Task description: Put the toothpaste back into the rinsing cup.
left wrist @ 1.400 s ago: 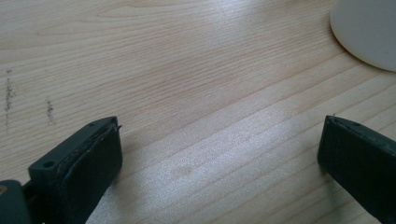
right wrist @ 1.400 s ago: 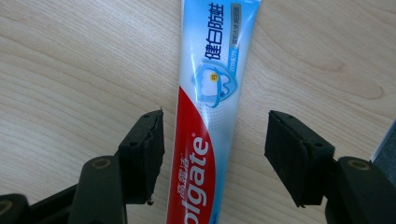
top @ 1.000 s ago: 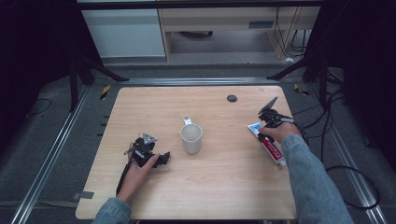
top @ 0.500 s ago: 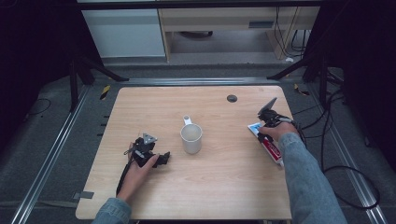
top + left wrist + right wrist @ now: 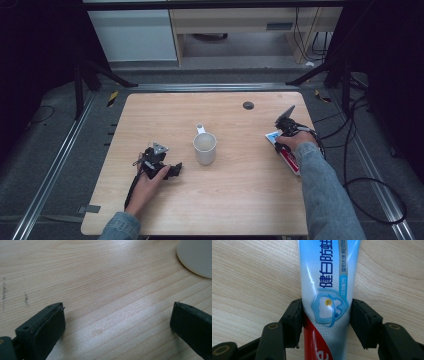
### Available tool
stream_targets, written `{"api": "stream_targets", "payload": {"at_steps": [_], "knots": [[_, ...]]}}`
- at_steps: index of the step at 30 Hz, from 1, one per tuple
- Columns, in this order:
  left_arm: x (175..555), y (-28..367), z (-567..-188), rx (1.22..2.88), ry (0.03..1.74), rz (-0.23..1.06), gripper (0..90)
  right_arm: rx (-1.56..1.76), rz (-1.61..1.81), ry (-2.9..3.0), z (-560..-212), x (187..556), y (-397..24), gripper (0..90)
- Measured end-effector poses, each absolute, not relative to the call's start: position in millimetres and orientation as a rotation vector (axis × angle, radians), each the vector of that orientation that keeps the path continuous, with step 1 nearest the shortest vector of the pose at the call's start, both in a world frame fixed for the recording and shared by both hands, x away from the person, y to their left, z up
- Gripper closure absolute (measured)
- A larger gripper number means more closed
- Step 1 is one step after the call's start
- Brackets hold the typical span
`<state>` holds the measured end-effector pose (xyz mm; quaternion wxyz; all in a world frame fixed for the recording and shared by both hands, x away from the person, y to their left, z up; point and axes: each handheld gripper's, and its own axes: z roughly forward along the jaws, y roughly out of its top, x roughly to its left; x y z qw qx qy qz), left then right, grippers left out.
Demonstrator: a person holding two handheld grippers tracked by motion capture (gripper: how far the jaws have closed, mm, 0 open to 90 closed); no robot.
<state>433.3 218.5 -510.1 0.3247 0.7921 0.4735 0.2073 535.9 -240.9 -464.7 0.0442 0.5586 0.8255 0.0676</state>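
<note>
A blue, white and red toothpaste tube [image 5: 328,277] lies flat on the wooden table near its right edge [image 5: 272,136]. My right gripper [image 5: 325,315] straddles it from above and has just been closing; both pads now press the tube's sides. In the high view this right gripper [image 5: 282,139] sits under the person's right hand. My left gripper [image 5: 176,170] rests low at the table's left front, jaws wide apart. Between them lies bare wood [image 5: 117,322]. A white mug [image 5: 205,147] stands in the middle of the table, and its base [image 5: 197,255] lies just beyond the left jaws.
The light wooden table [image 5: 240,200] has a small black round disc [image 5: 248,105] at its far right. Dark floor, metal rails and cables surround it, with a cable looping off past the right edge.
</note>
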Motion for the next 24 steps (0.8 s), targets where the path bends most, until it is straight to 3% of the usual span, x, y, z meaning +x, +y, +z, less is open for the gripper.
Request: {"api": "stream_targets", "payload": {"at_steps": [13, 24], "knots": [[433.3, 218.5, -510.1, 2.077, 1.242, 0.544, 0.0, 1.696, 0.188, 2.533, -468.3, 538.8, -239.9, 45.0], [433.3, 218.5, -510.1, 2.077, 1.242, 0.544, 0.0, 1.662, 0.184, 2.556, -466.5, 538.7, -239.3, 53.4]]}}
